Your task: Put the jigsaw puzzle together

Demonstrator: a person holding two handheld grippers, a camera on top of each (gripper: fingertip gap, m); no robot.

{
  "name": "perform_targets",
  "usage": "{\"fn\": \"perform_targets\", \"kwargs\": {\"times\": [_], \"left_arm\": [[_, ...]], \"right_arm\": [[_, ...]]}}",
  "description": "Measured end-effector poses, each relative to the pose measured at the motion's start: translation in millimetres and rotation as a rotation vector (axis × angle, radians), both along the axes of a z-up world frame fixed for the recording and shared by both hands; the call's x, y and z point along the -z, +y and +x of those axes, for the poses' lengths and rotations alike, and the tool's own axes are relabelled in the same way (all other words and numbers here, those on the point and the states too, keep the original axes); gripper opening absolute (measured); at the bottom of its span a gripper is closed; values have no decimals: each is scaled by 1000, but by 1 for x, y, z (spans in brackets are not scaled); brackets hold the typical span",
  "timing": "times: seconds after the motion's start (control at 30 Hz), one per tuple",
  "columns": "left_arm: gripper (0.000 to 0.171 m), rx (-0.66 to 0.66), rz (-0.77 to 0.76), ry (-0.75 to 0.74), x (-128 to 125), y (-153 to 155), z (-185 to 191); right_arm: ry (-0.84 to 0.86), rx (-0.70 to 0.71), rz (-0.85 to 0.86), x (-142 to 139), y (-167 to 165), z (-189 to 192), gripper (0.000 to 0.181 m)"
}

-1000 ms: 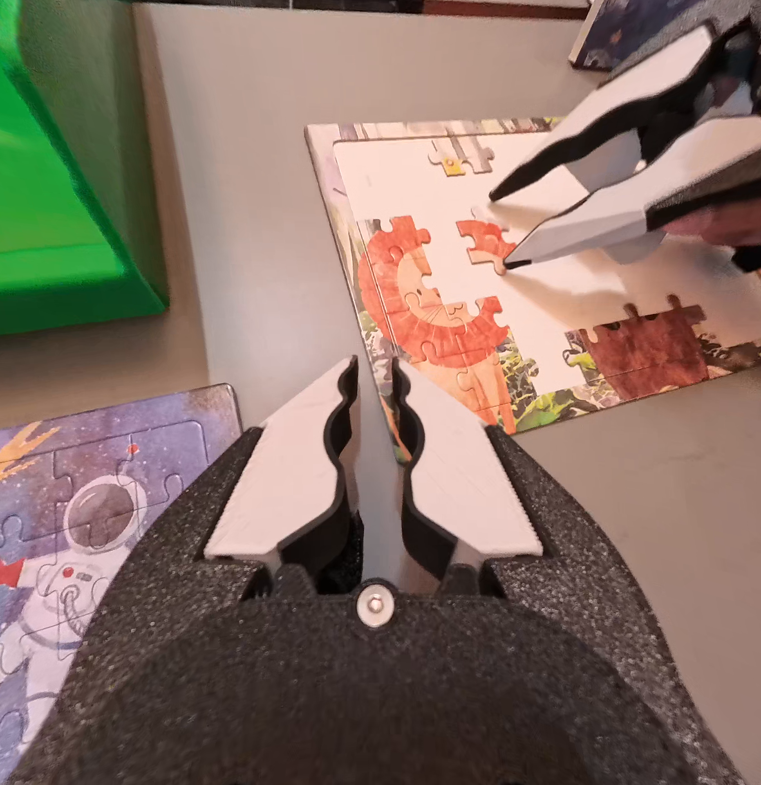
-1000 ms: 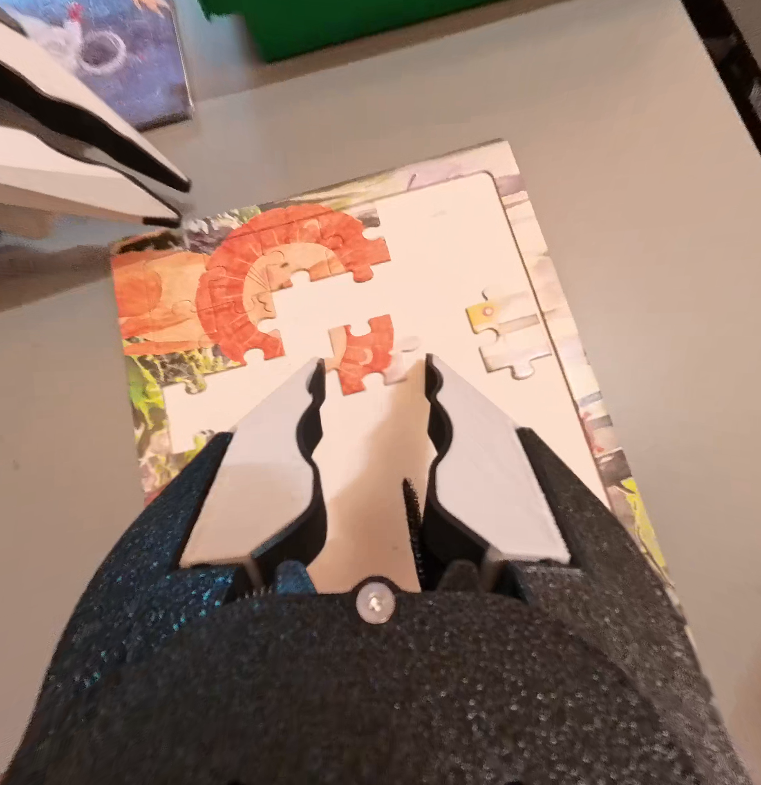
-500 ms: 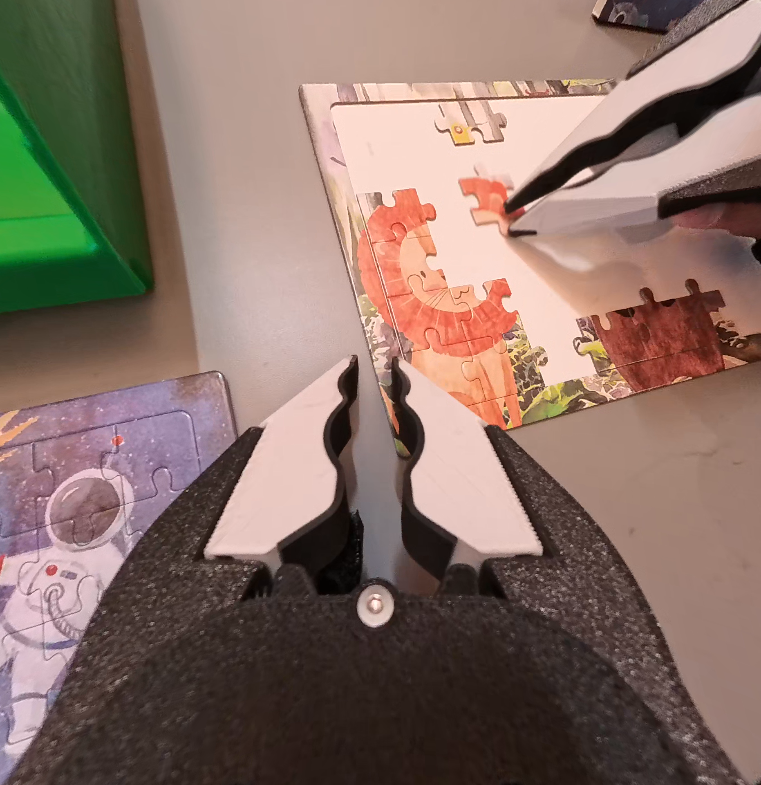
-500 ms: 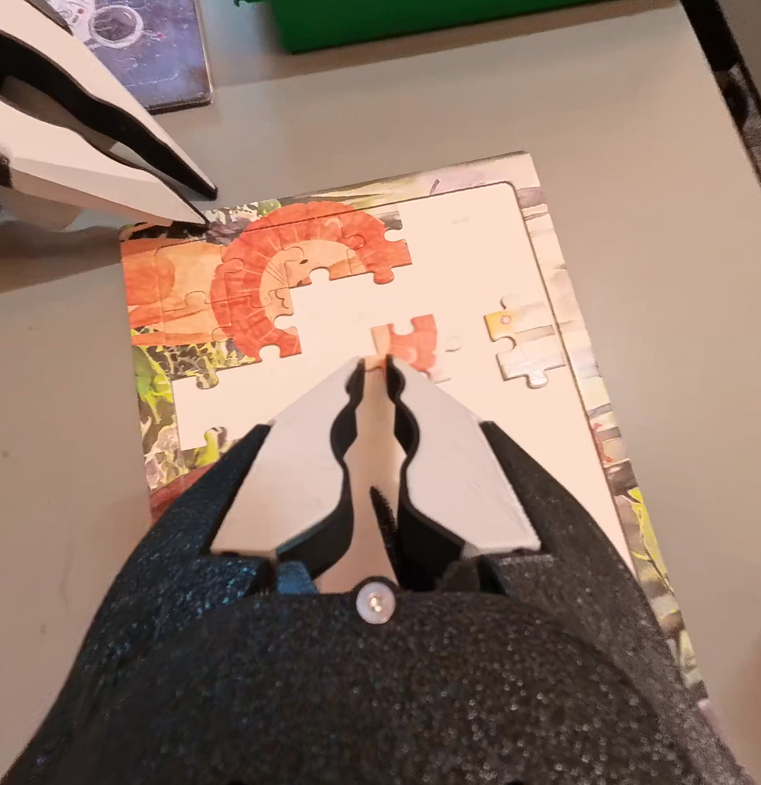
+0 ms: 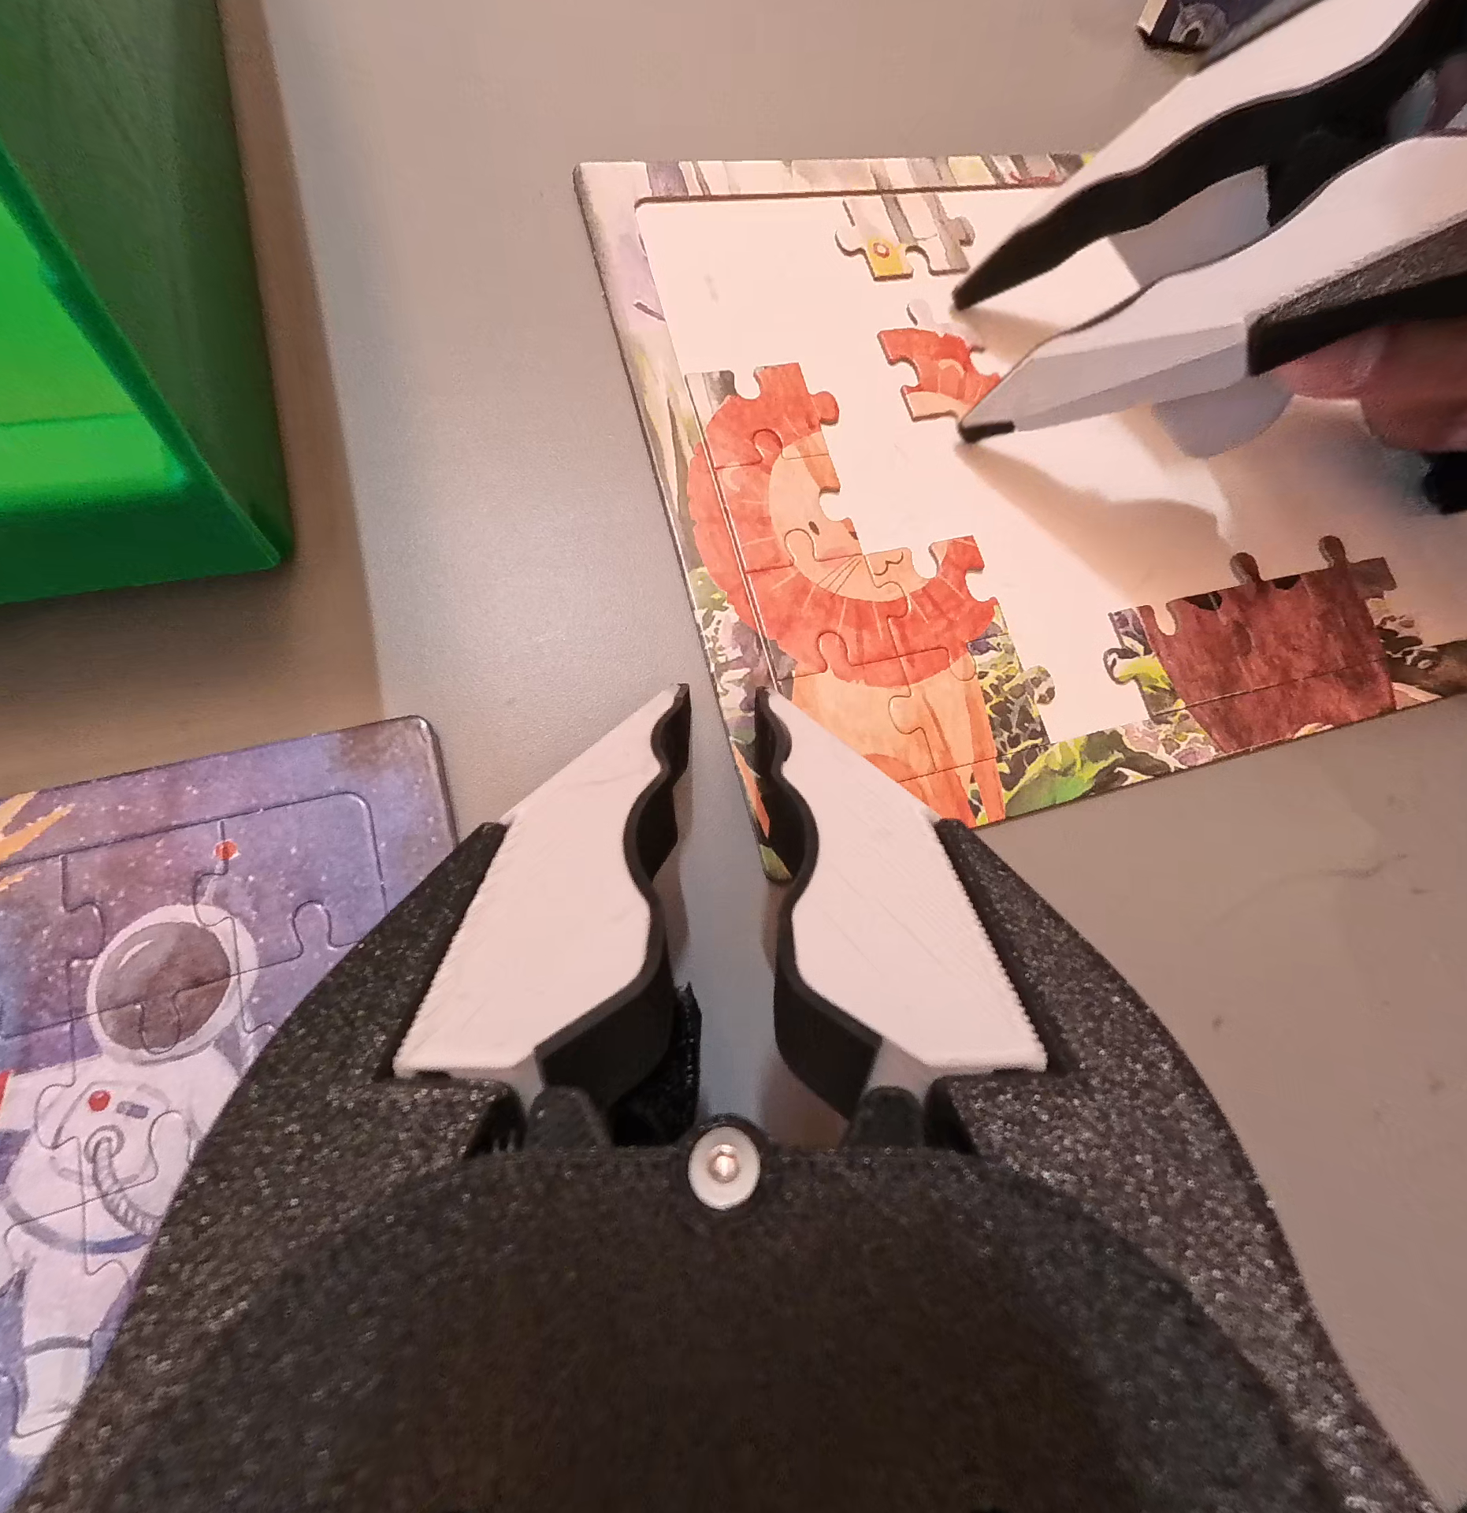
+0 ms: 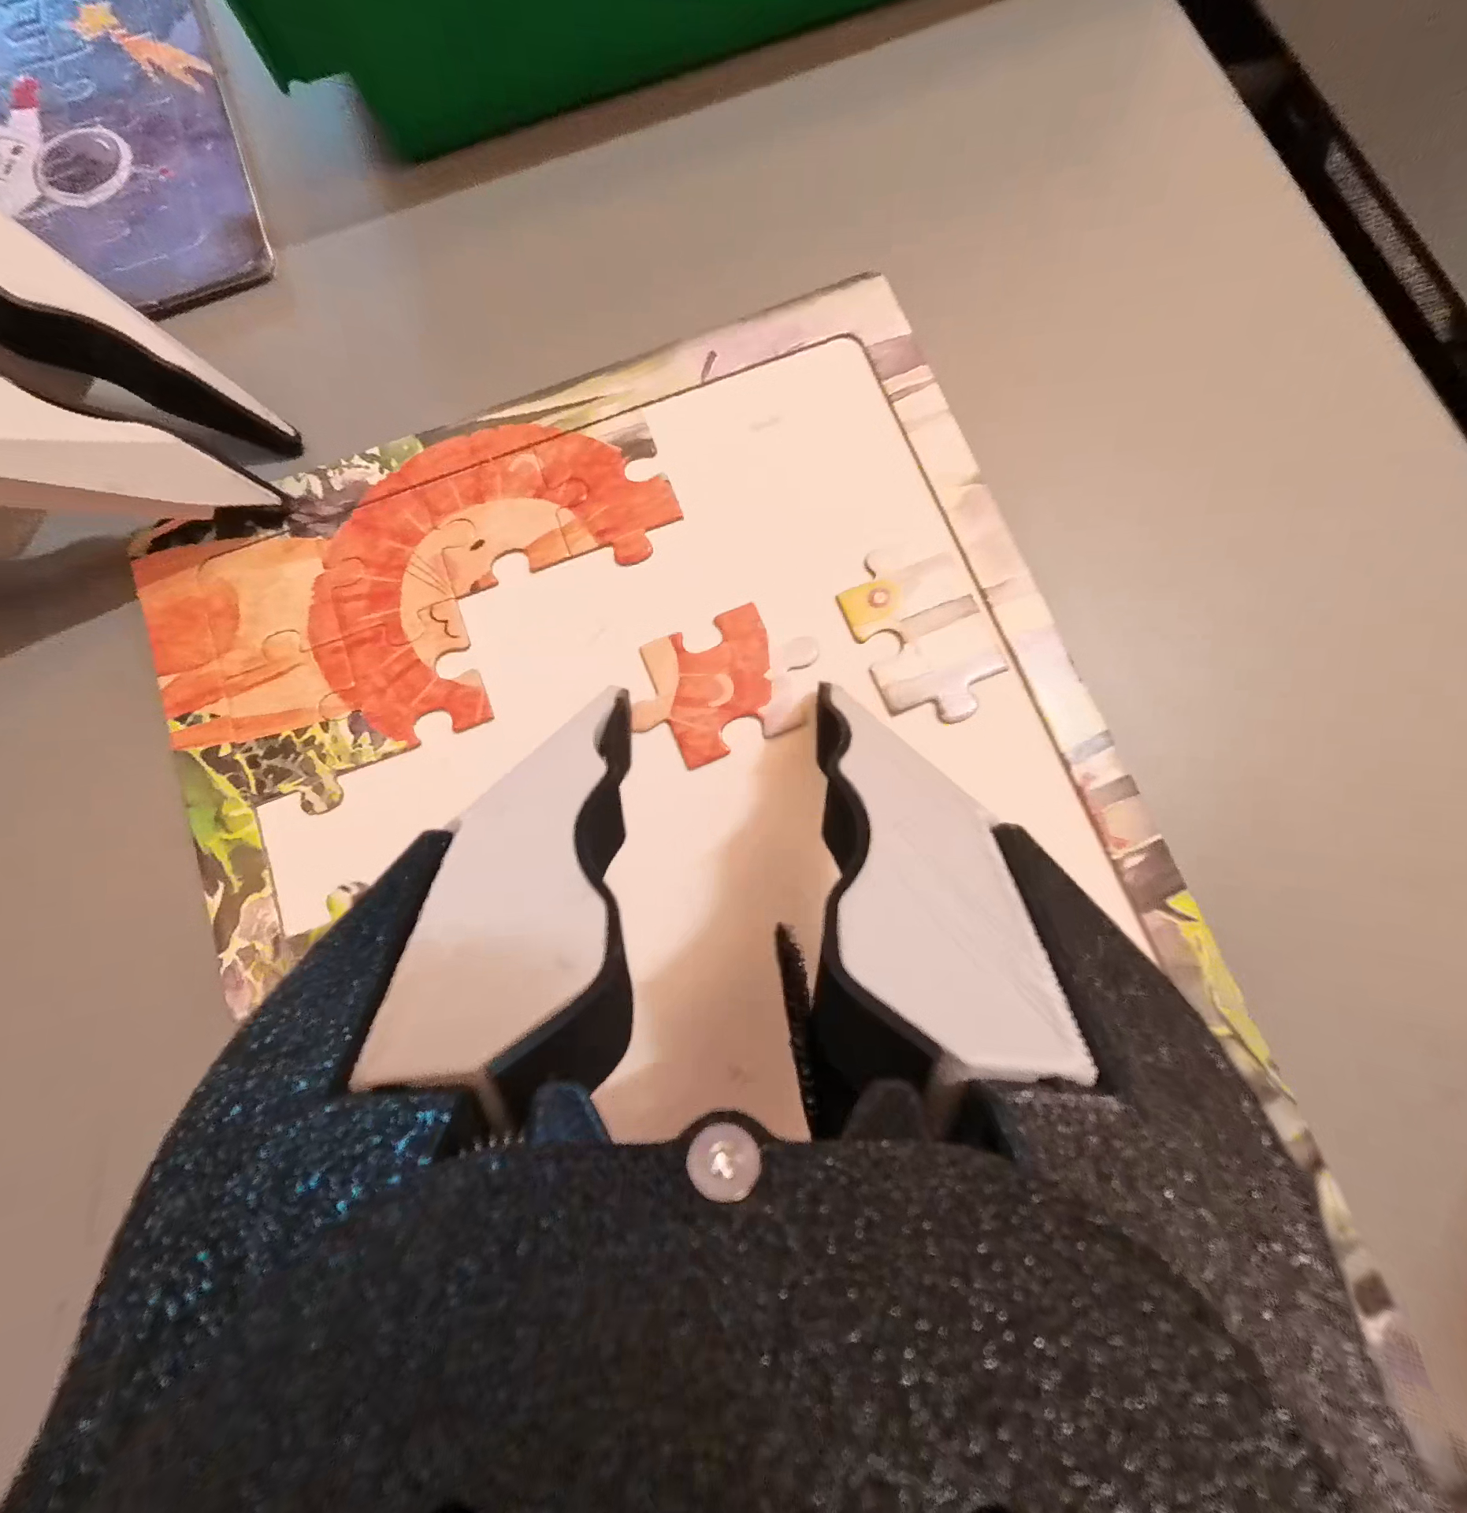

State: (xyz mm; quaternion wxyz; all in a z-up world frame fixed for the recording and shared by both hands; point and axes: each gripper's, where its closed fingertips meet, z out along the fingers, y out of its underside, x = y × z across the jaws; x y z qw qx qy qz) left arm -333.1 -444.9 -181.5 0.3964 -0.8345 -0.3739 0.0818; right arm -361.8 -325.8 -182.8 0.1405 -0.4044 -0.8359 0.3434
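The right hand-held gripper (image 6: 722, 704) has just spread its fingers again; half a second ago they were pressed together at the orange mane piece (image 6: 710, 679), and now they stand on both sides of it and hold nothing. The piece lies loose on the white bare part of the lion puzzle tray (image 6: 796, 458), a little nearer to the grey piece with a yellow square (image 6: 918, 634) than it was, and still well apart from the assembled lion head (image 6: 435, 589). My judgement is that this was a small push or a failed pinch, so the piece must still be turned and brought to the gap in the mane. The left hand-held gripper (image 5: 722, 708) keeps almost closed and empty, over the near corner of the tray, beside the astronaut puzzle (image 5: 141, 982) on the table (image 5: 1205, 941).
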Motion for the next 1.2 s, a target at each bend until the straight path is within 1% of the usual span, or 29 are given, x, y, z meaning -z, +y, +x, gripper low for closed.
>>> {"fn": "perform_targets", "kwargs": {"times": [0.07,0.13,0.23,0.3,0.53,0.57,0.63,0.67,0.73,0.8,0.83,0.9,0.93,1.0,1.07,1.13,1.2], "left_arm": [[15,0,-1,1,0,0,0],[15,0,-1,1,0,0,0],[15,0,-2,2,0,0,0],[15,0,-3,3,0,0,0],[15,0,-2,3,0,0,0],[15,0,-2,3,0,0,0],[15,0,-2,3,0,0,0],[15,0,-2,2,0,0,0],[15,0,-1,2,0,0,0],[15,0,0,1,0,0,0],[15,0,0,0,0,0,0],[15,0,2,-1,0,0,0],[15,0,3,-2,0,0,0],[15,0,5,-4,0,0,0],[15,0,5,-5,0,0,0],[15,0,5,-4,0,0,0],[15,-1,4,-3,0,0,0]], "right_arm": [[-9,-8,6,1,-2,2,51],[-5,-3,16,2,-3,2,52],[3,-3,40,2,-3,2,50],[7,-20,39,2,-5,3,43],[14,-18,39,1,-6,4,40],[18,-20,37,1,-7,4,33],[26,-29,24,-1,-10,4,28],[29,-37,20,-2,-12,4,16],[35,-39,24,-3,-12,4,10],[37,-31,15,-5,-13,2,11],[44,-25,28,-7,-11,1,14],[62,-2,29,-16,0,-1,15],[48,8,19,-19,6,0,13],[1,6,10,-16,12,5,6],[14,10,36,-9,13,3,3],[-1,-7,62,-1,8,4,3],[7,-38,47,-1,-3,4,0]]}}
